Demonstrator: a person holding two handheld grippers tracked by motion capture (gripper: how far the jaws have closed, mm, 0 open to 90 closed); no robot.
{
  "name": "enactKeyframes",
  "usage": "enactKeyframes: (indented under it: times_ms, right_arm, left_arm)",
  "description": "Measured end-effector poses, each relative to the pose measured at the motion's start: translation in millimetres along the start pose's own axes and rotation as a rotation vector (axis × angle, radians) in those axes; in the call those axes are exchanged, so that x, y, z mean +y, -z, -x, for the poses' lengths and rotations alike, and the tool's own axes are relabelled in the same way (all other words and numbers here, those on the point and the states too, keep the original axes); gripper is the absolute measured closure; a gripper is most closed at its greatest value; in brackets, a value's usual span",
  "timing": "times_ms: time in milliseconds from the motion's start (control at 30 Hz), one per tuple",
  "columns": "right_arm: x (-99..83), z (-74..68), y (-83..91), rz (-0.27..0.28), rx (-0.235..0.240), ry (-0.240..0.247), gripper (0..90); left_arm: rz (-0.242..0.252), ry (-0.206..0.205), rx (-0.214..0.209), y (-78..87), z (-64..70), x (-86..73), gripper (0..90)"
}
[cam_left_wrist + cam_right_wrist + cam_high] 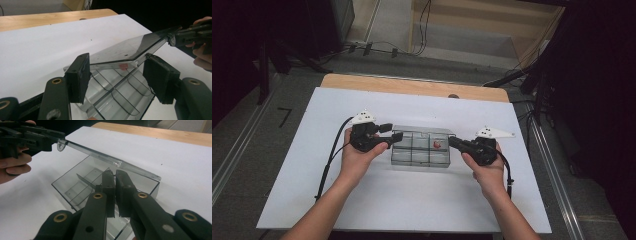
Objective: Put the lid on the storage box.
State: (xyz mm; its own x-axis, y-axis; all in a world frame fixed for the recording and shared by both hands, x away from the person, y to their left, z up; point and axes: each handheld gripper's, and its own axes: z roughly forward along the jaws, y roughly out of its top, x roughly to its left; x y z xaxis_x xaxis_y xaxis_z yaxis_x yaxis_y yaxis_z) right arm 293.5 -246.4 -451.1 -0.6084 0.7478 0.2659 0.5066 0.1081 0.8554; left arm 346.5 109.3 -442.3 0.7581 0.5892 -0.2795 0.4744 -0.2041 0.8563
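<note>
We are seeing the small red item in the clear box too small to identify; the raised lid is blurring it.

A compartment box sits at the centre of the surface. The left gripper lies at its left edge, the right gripper at its right; a small object lies in an upper-right compartment.
</note>
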Motion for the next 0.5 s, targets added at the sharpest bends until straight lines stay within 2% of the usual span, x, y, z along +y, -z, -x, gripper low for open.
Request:
enactKeyframes:
  times_ms: [233,367,500]
  right_arm:
    - [-4.2,-1.9,1.9,0.007,0.016,-0.006,83.4]
    - [-6.8,-3.7,1.9,0.008,0.024,-0.008,83.3]
    - [-9.5,-5.1,1.9,0.003,0.024,0.000,83.4]
  left_arm:
    - [0.001,0.007,0.004,6.5,3.2,-5.9,39.6]
    - [-0.018,0.005,0.013,10.3,4.4,-10.5,46.4]
    - [-0.013,0.014,0.015,16.0,3.7,-16.3,52.4]
